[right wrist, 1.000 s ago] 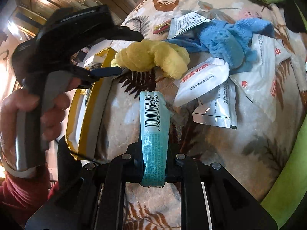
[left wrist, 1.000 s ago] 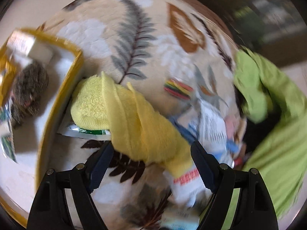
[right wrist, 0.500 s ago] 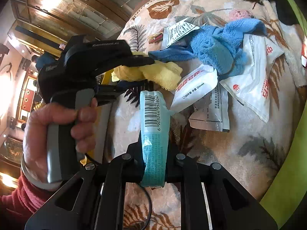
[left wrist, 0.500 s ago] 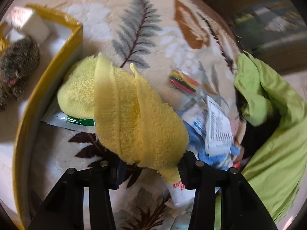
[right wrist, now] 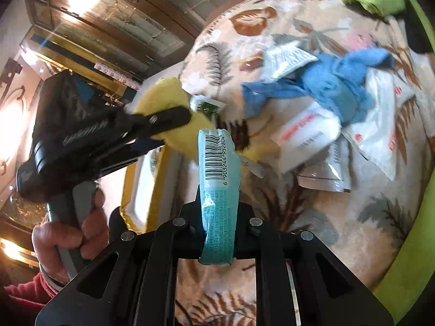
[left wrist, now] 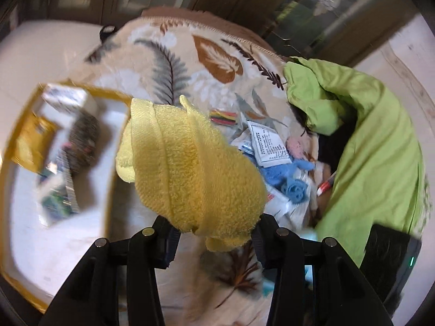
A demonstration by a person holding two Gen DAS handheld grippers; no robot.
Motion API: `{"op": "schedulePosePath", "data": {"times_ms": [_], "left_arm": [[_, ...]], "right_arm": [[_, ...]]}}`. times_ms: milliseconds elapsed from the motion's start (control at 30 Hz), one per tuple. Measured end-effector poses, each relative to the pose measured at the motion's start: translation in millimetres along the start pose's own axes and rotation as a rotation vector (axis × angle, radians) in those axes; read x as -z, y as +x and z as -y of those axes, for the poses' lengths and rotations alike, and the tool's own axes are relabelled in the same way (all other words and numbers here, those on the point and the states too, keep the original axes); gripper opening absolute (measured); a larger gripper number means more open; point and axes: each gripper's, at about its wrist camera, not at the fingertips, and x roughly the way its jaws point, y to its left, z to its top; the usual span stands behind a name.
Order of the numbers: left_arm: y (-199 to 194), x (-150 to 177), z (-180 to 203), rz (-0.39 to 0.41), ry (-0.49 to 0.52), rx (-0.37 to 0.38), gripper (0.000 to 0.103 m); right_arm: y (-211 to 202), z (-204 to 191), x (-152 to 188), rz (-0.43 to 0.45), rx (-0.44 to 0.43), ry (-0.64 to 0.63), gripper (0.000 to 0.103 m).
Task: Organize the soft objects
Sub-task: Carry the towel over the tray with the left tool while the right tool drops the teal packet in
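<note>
The left gripper [left wrist: 214, 240], open around the yellow towel [left wrist: 190, 174] a second ago, now has its jaws closed on the towel's near end. The towel, which lay on the leaf-patterned blanket [left wrist: 174, 54] beside the yellow-rimmed box [left wrist: 119, 141], is now lifted clear of it and hangs bunched in front of the camera. In the right wrist view the towel has left its spot next to the blue cloth [right wrist: 334, 87] and sits further left, over the box edge. A green-and-white packet [right wrist: 208, 106] that lay under the towel is now uncovered there.
</note>
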Motion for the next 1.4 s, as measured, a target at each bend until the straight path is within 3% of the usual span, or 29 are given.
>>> {"op": "schedulePosePath", "data": {"times_ms": [333, 533, 733, 967, 1000, 1067, 1100, 1167, 1200, 1400], "left_arm": [[-71, -1, -60, 0.017, 0.064, -0.097, 0.045], [-89, 5, -107, -0.003, 0.081, -0.22, 0.046], [-59, 13, -150, -0.08, 0.059, -0.298, 0.046], [-23, 20, -175, -0.119, 0.038, -0.3, 0.05], [-20, 20, -176, -0.123, 0.045, -0.303, 0.053], [-18, 21, -178, -0.125, 0.041, -0.295, 0.078], [-18, 21, -178, -0.12, 0.042, -0.303, 0.082], [-21, 20, -178, -0.102, 0.048, -0.32, 0.083], [-24, 19, -178, -0.093, 0.043, -0.325, 0.083], [-51, 13, -168, -0.029, 0.044, -0.34, 0.083]], "right_arm": [[33, -58, -19, -0.004, -0.129, -0.001, 0.013], [71, -101, -32, -0.039, -0.182, -0.016, 0.013], [135, -127, -31, -0.115, -0.153, -0.022, 0.013], [191, -135, -20, -0.175, -0.082, -0.056, 0.014], [195, -136, -19, -0.174, -0.067, -0.075, 0.014], [197, -136, -20, -0.178, -0.031, -0.084, 0.018], [197, -137, -21, -0.174, -0.011, -0.091, 0.021], [191, -138, -26, -0.155, 0.013, -0.108, 0.041], [189, -138, -28, -0.143, 0.019, -0.11, 0.045], [166, -141, -38, -0.102, 0.047, -0.151, 0.047]]}}
